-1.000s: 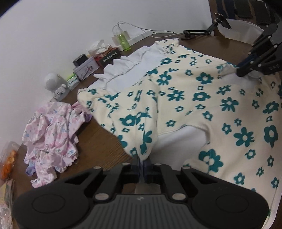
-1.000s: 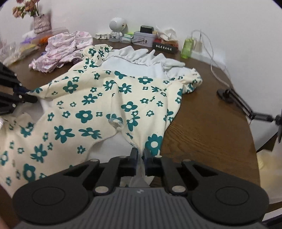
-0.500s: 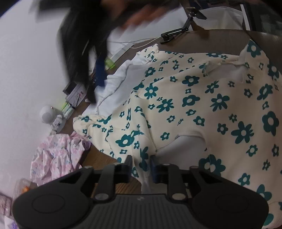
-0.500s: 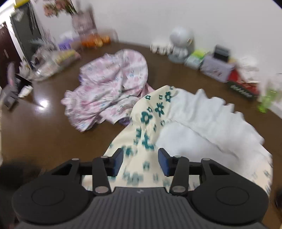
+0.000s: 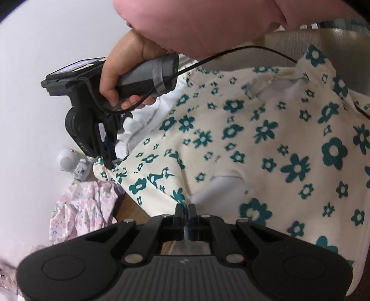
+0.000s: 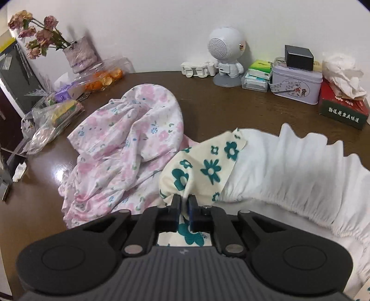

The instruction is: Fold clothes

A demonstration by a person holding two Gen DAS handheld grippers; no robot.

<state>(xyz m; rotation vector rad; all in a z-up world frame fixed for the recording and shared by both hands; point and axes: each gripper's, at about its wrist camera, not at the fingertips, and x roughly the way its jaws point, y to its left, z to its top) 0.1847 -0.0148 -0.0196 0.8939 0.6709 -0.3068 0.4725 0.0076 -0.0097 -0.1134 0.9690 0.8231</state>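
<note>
Left to right on the brown table [image 6: 219, 104]: bagged oranges [image 6: 104, 79]; pink garment [image 6: 124, 148]; floral garment [image 5: 266, 150], spread flat. Left gripper [image 5: 185, 211] pinches its hem; right gripper [image 6: 183, 201], angled down in a hand [image 5: 122, 67], clamps its corner.

The left gripper [image 5: 185, 214] is pointed downward, its jaws closed tight on a thin edge of cloth. The right gripper [image 6: 183, 203] is likewise shut, a bunch of fabric pinched between its fingers. It is held in the right hand [image 5: 126, 69] (wrapped around the grey handle), reached across in a pink sleeve [image 5: 208, 20].
</note>
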